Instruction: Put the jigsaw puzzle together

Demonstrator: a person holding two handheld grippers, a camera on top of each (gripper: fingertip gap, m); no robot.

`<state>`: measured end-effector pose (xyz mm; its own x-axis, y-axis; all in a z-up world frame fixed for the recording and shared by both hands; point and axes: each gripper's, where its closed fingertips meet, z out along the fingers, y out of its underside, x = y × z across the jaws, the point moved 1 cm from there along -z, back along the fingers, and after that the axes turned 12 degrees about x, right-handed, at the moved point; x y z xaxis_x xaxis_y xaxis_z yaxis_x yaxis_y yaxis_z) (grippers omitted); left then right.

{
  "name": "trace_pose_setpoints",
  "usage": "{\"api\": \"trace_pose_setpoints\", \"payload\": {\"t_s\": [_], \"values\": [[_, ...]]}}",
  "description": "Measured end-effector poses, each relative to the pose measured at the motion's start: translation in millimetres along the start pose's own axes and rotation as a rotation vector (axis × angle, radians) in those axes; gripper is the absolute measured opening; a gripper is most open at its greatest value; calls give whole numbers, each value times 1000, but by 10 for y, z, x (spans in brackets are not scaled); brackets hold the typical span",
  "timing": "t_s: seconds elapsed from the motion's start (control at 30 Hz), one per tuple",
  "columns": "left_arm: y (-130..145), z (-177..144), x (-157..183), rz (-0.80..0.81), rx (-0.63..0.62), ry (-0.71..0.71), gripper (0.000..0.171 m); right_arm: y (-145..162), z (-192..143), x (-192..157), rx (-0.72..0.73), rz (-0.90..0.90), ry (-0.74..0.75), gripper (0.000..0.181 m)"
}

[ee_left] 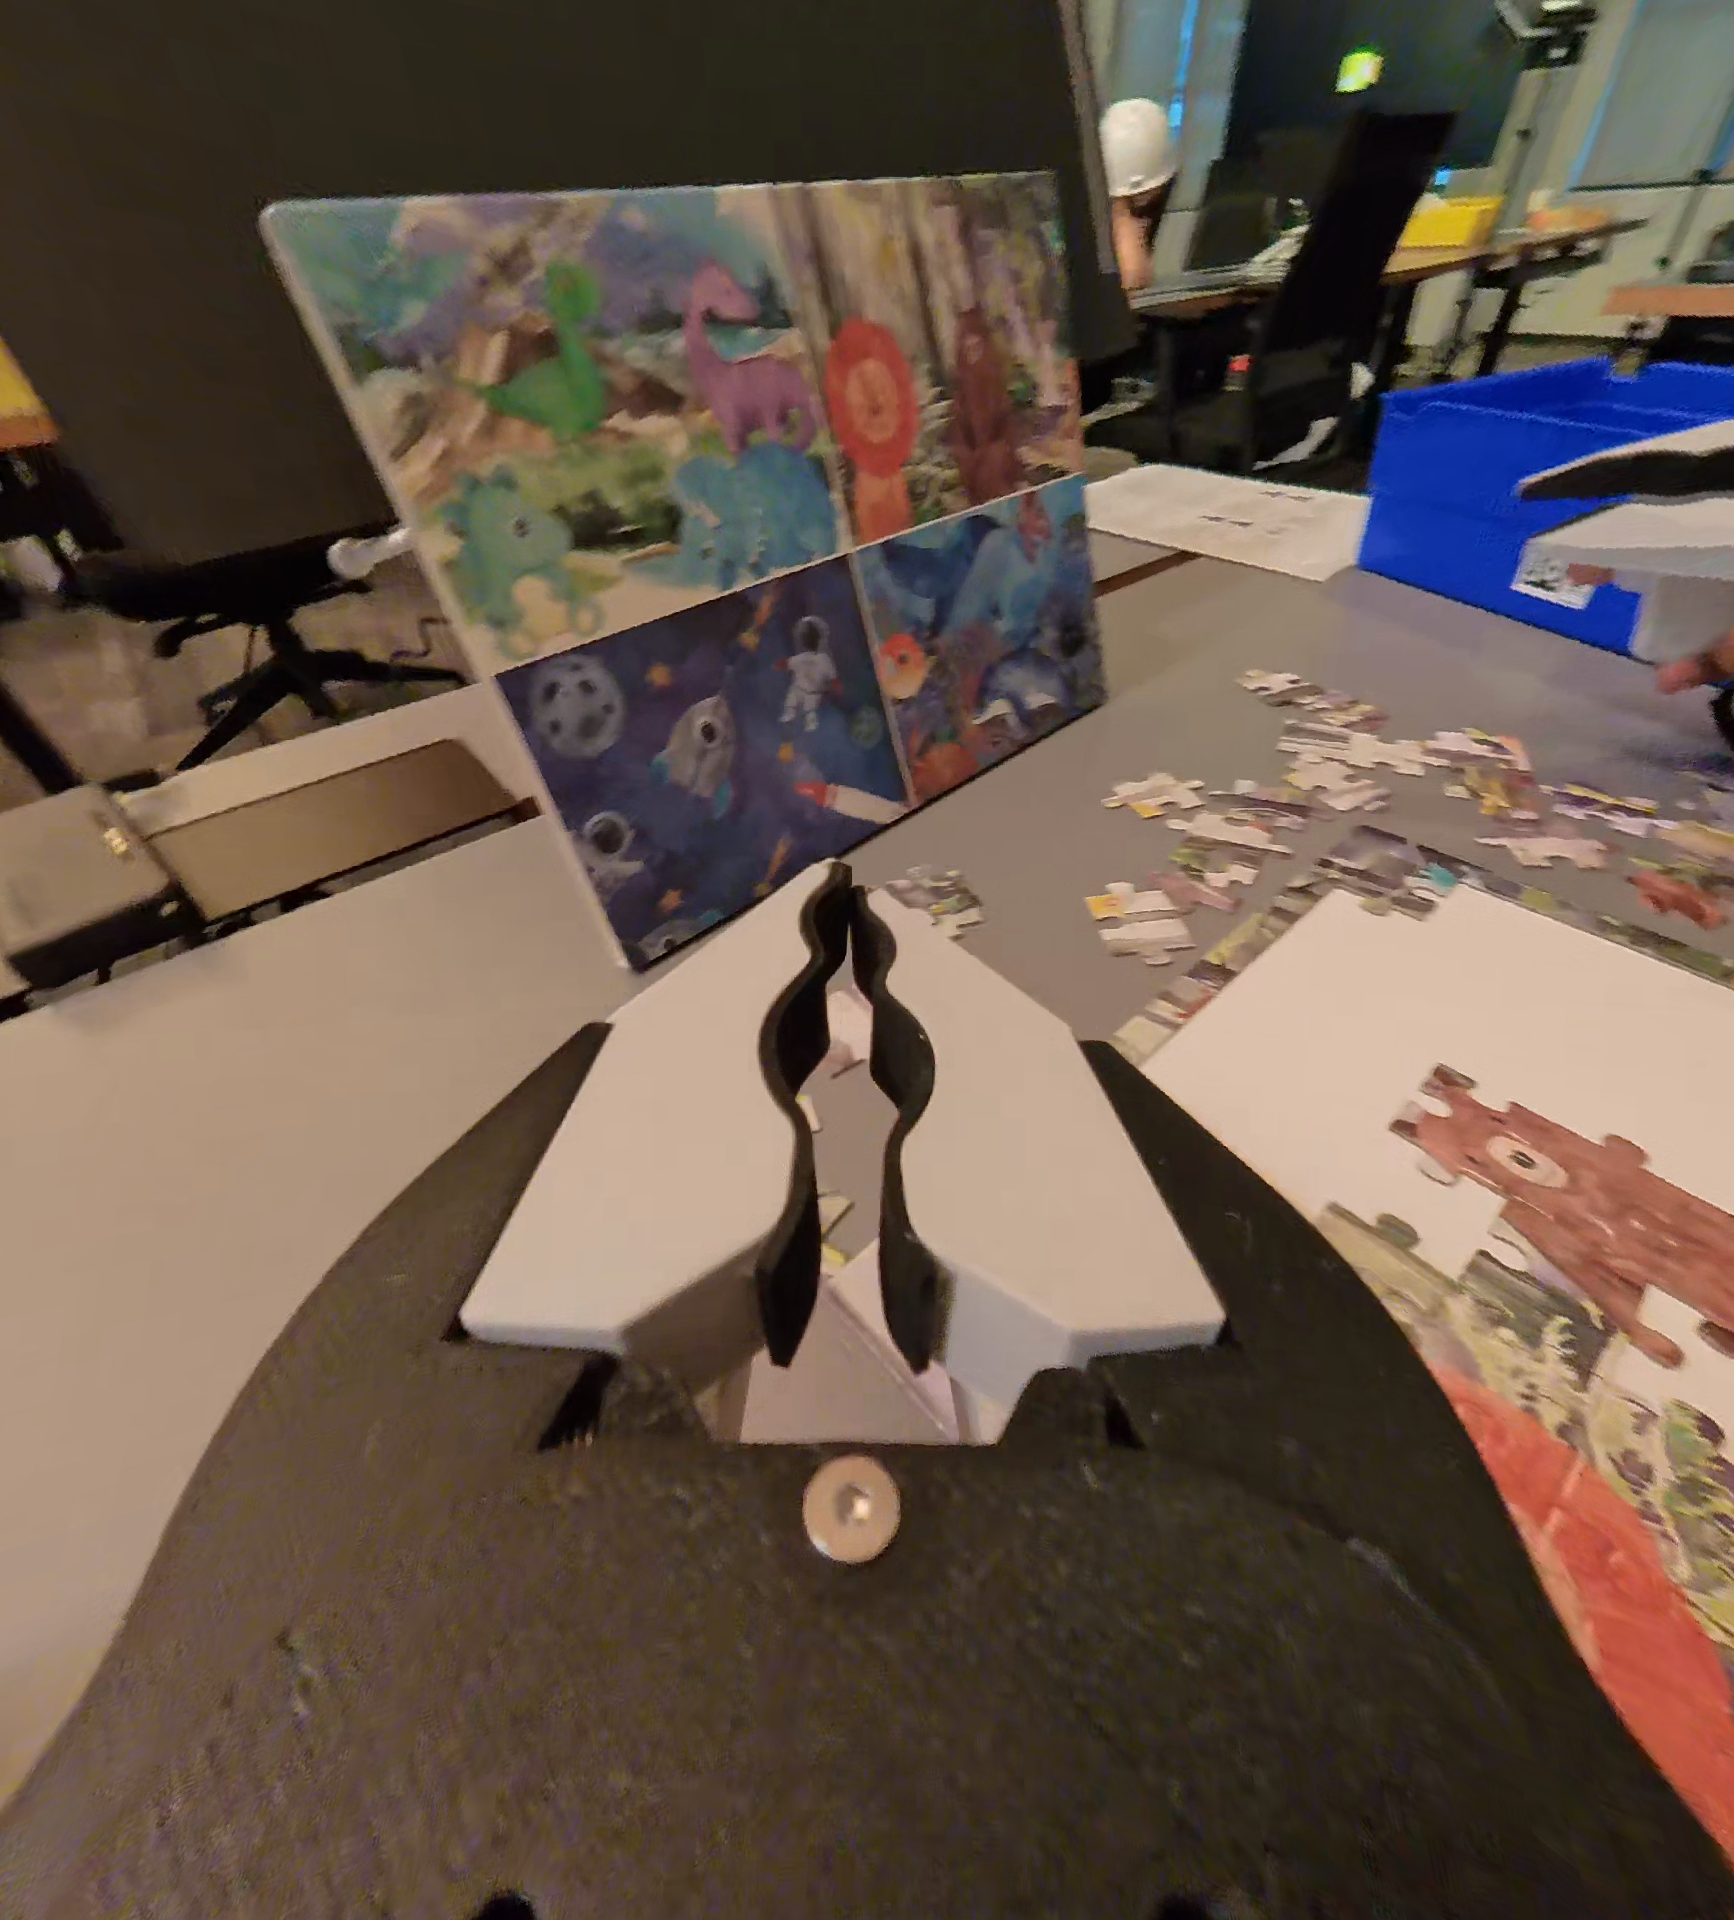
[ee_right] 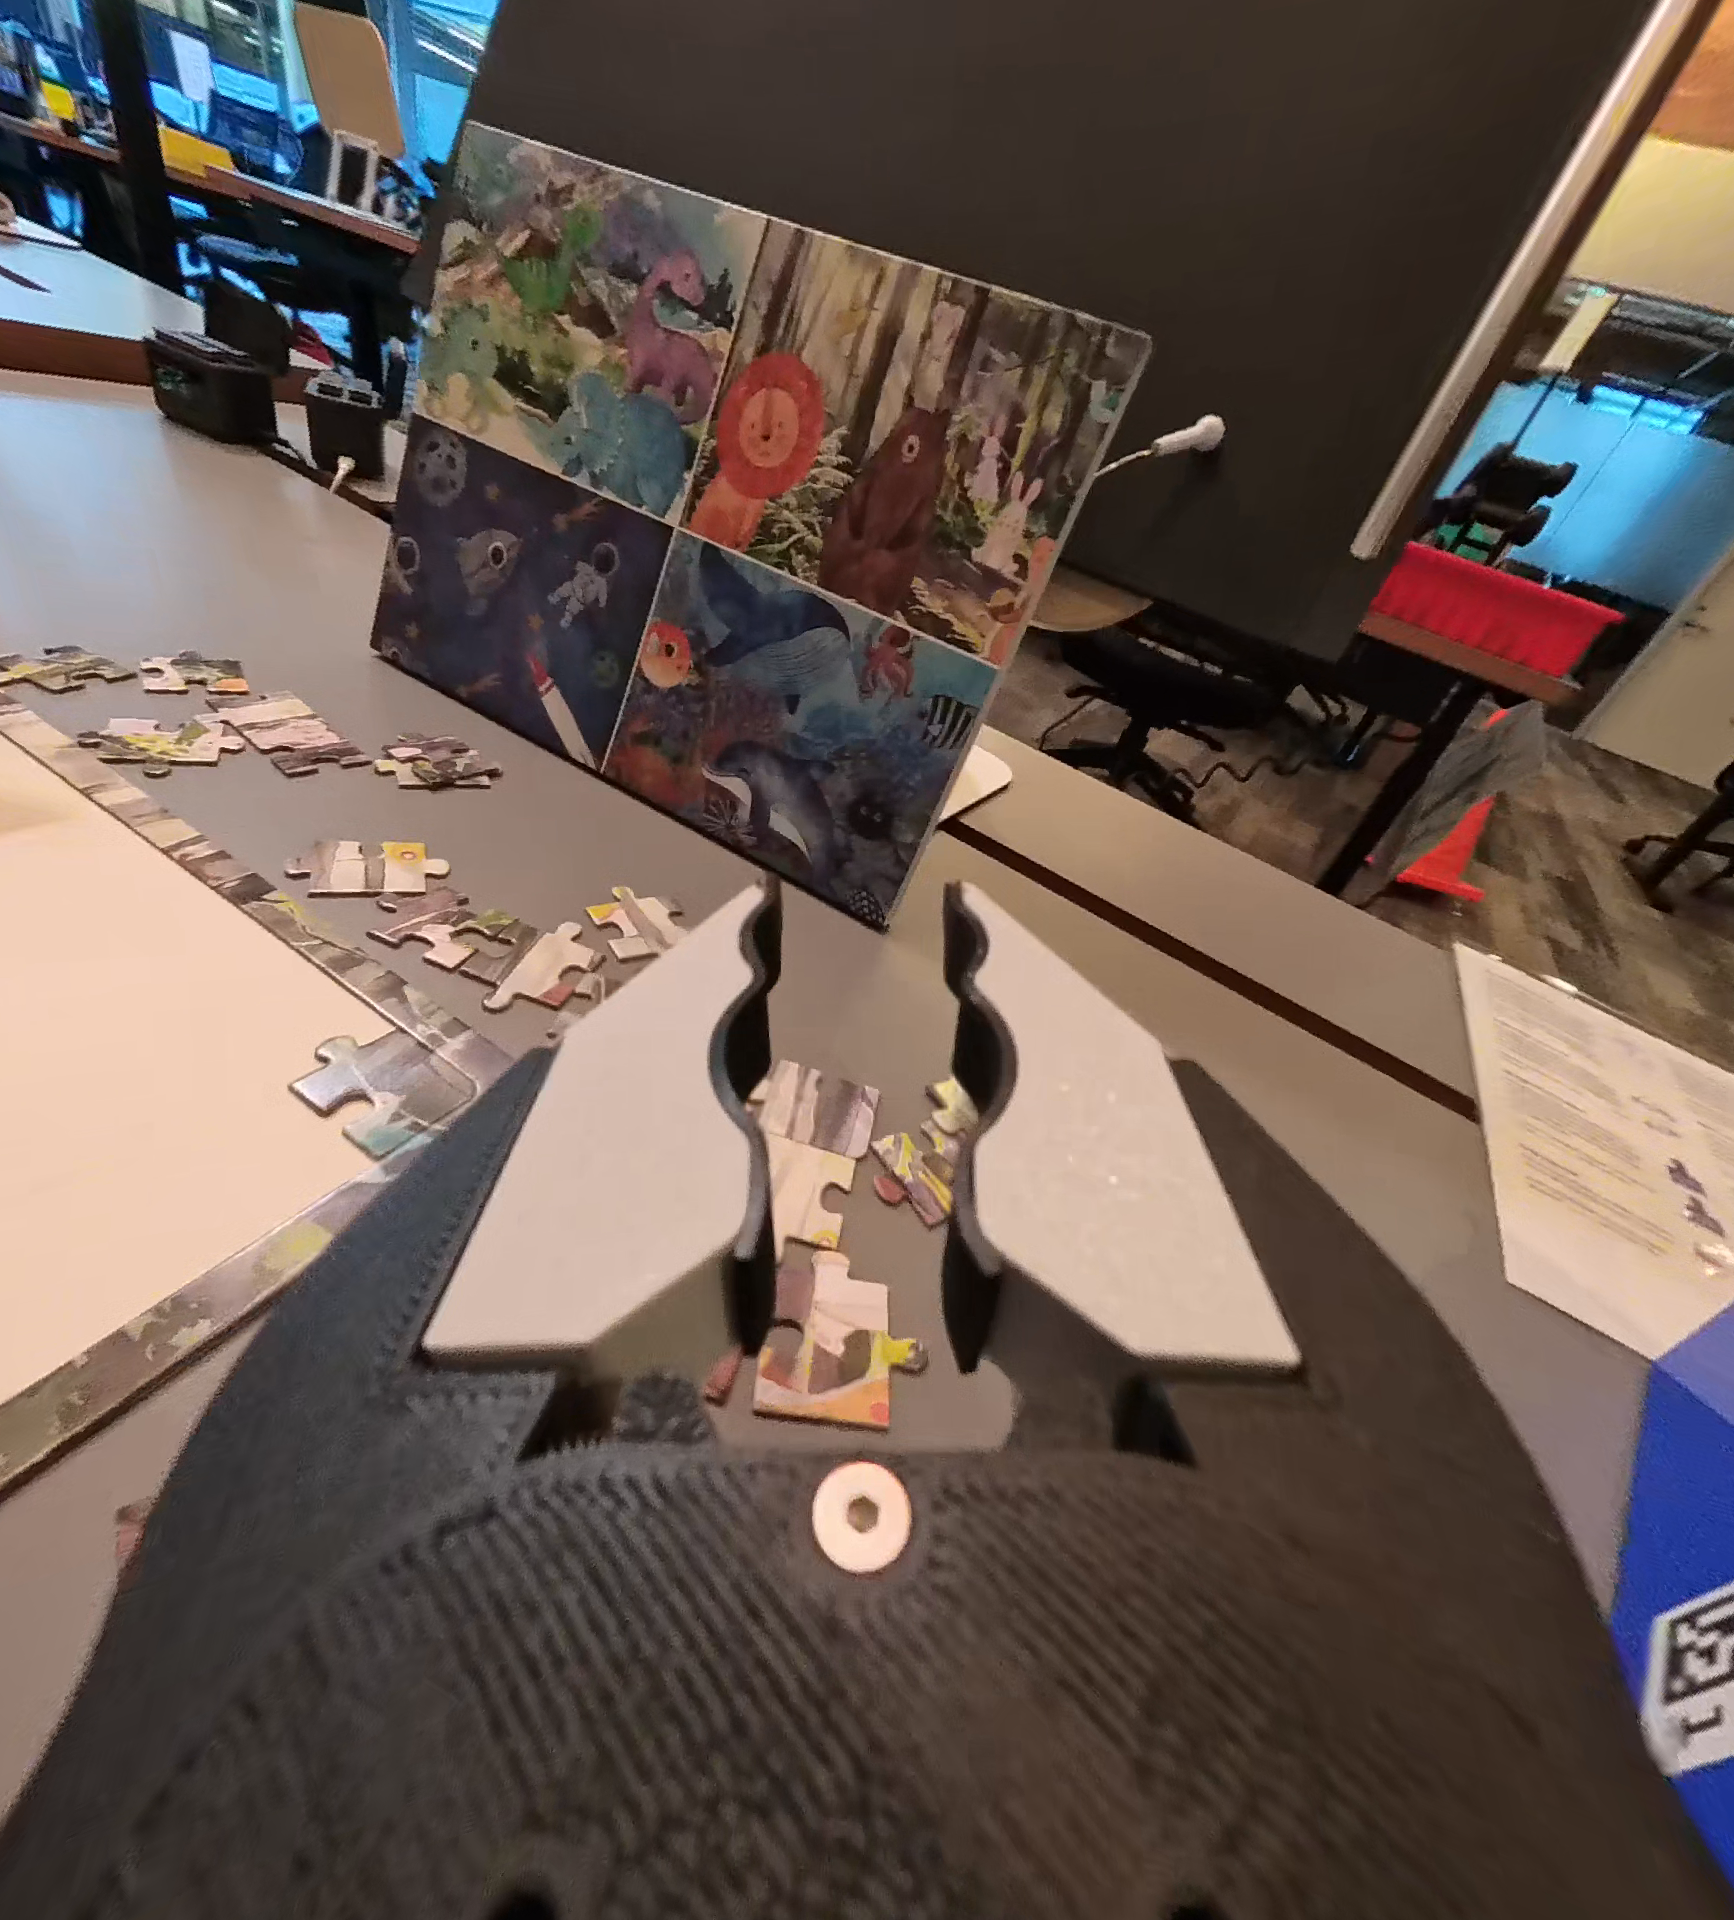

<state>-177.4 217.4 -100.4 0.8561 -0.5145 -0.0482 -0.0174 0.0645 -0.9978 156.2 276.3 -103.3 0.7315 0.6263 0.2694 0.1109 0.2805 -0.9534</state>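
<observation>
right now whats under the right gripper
Loose puzzle pieces on the grey table, seen between the open right gripper fingers. Whatever lies beneath its black body is hidden.

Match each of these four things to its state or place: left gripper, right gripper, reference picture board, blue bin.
Things:
1. left gripper
2. right gripper
3. reference picture board
4. blue bin

States or places:
A. stands upright at the table's far edge
B. jaws open above loose puzzle pieces
C. jaws nearly closed
D. sits at the right, beside a printed sheet

Pairs: 1-C, 2-B, 3-A, 4-D
</observation>
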Motion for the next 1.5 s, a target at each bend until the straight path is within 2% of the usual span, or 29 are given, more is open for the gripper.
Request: {"api": "trace_pose_setpoints", "payload": {"t_s": [0.13,0.37,0.5,0.6,0.77,0.9,1.07,1.27,1.4,1.5], "values": [[76,-7,-197,13,-19,-87,0,22,-12,71,2,46,23,24],[142,-94,-497,99,-28,-229,0,30,-44,145,-4,7,77,10],[167,-99,-521,17,-24,-212,0,95,-40,216,-22,30,127,4],[159,-86,-446,-31,-10,-156,0,107,-72,406,-29,56,261,0],[218,-92,-442,26,-29,-151,0,214,-101,505,-104,65,310,0],[241,-95,-423,55,-26,-141,3,161,-137,578,-82,50,349,0],[245,-93,-430,82,-24,-139,14,43,-166,591,-55,65,314,0],[318,-76,-604,52,-79,-245,19,-28,-88,329,-98,181,112,0],[369,-26,-642,25,-112,-245,19,-3,-117,429,-91,158,153,0],[392,-9,-634,11,-127,-229,24,83,-119,402,-132,264,118,0]]}}
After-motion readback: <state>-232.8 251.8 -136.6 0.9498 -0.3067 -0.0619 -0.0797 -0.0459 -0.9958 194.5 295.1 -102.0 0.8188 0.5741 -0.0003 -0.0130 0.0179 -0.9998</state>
